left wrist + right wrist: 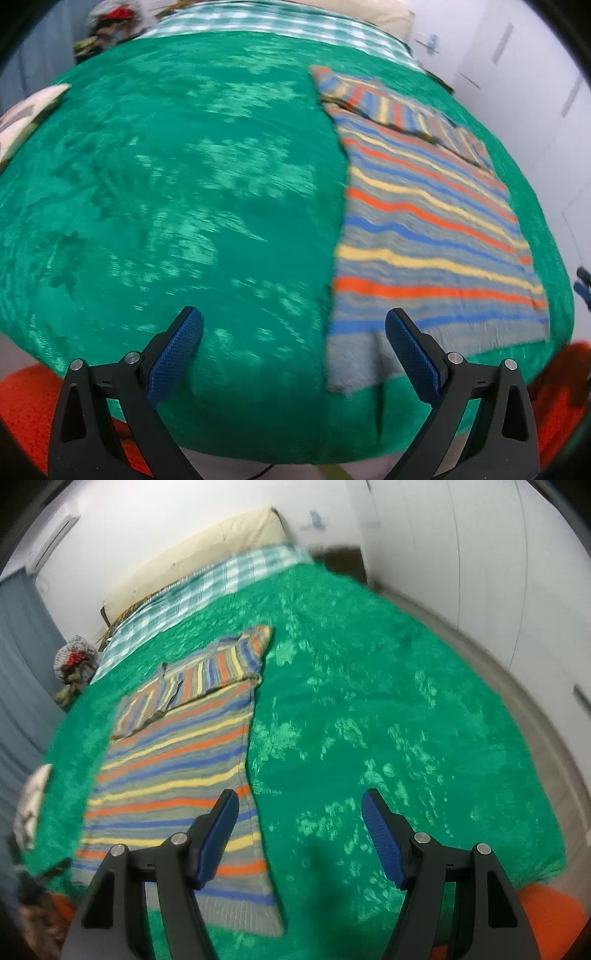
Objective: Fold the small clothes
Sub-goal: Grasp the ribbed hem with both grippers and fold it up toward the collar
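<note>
A striped knit sweater (424,229) in grey, orange, blue and yellow lies flat on the green blanket (184,184), with both sleeves folded across its far end. In the left wrist view it fills the right half, and my left gripper (293,325) hovers open above the bed's near edge, its right finger over the sweater's grey hem. In the right wrist view the sweater (177,768) lies at left. My right gripper (300,808) hangs open above the sweater's right edge, left finger over the stripes, right finger over bare blanket (388,701). Neither holds anything.
A checked sheet (207,587) and a beige headboard (192,557) lie at the bed's far end. A white patterned cloth (26,114) sits at the blanket's left edge. A pile of items (74,664) stands by the far left corner. White cupboard doors (480,554) line the right side.
</note>
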A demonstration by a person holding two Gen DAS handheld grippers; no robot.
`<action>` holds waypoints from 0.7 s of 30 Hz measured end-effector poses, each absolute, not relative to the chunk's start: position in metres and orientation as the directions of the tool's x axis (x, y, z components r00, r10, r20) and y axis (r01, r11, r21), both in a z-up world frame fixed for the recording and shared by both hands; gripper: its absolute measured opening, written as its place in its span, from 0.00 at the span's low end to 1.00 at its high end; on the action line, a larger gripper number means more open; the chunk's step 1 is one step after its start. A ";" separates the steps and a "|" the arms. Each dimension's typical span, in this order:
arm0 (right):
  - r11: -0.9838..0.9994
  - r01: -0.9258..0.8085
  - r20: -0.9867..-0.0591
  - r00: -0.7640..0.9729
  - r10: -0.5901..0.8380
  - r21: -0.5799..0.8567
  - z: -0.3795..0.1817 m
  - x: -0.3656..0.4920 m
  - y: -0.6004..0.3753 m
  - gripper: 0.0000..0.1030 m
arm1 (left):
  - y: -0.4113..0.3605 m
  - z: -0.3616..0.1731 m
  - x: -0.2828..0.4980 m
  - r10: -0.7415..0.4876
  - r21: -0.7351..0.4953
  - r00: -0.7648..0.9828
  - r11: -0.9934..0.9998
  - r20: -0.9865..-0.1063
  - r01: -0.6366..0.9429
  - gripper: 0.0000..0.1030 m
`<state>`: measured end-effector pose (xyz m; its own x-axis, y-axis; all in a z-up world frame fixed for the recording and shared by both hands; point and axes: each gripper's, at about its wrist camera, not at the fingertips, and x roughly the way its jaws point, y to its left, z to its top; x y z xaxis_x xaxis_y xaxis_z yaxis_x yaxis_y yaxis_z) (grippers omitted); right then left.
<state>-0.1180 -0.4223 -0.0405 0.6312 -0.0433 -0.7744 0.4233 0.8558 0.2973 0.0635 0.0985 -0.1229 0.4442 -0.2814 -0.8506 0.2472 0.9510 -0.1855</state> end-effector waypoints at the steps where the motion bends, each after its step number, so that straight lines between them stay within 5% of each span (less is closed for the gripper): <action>1: 0.854 0.406 -0.788 0.616 0.007 0.325 -0.042 -0.118 -0.423 0.67 | 0.088 -0.124 0.059 -0.293 -0.178 0.428 0.941 -0.855 0.289 0.96; 5: 0.867 0.294 -0.836 0.505 0.216 0.401 -0.062 -0.115 -0.399 0.65 | 0.061 -0.125 0.046 -0.282 -0.120 0.392 0.913 -0.875 0.389 0.75; 7: 0.886 0.258 -0.868 0.427 0.253 0.385 -0.075 -0.112 -0.381 0.62 | 0.053 -0.126 0.043 -0.262 -0.086 0.391 0.906 -0.882 0.413 0.71; 9: 0.900 0.255 -0.890 0.387 0.240 0.354 -0.086 -0.108 -0.372 0.61 | 0.047 -0.128 0.043 -0.244 -0.063 0.386 0.903 -0.890 0.425 0.57; 10: 0.905 0.256 -0.898 0.375 0.229 0.338 -0.092 -0.105 -0.370 0.58 | 0.044 -0.128 0.045 -0.240 -0.064 0.373 0.902 -0.896 0.427 0.38; 11: 0.906 0.254 -0.901 0.364 0.234 0.338 -0.097 -0.102 -0.368 0.43 | 0.043 -0.128 0.047 -0.238 -0.068 0.357 0.901 -0.903 0.428 0.09; 13: 0.903 0.219 -0.906 0.300 0.297 0.369 -0.110 -0.093 -0.361 0.05 | 0.044 -0.127 0.050 -0.258 -0.104 0.323 0.899 -0.911 0.425 0.06; 21: 0.856 0.223 -0.830 0.444 0.336 0.466 -0.060 -0.072 -0.386 0.04 | 0.062 -0.075 0.102 -0.432 -0.328 0.278 0.877 -0.858 0.351 0.05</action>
<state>-0.0720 -0.3863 -0.0597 0.4444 0.3359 -0.8305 0.2231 0.8563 0.4657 0.1017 0.0616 -0.0748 0.2782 -0.4318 -0.8580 0.3514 0.8771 -0.3275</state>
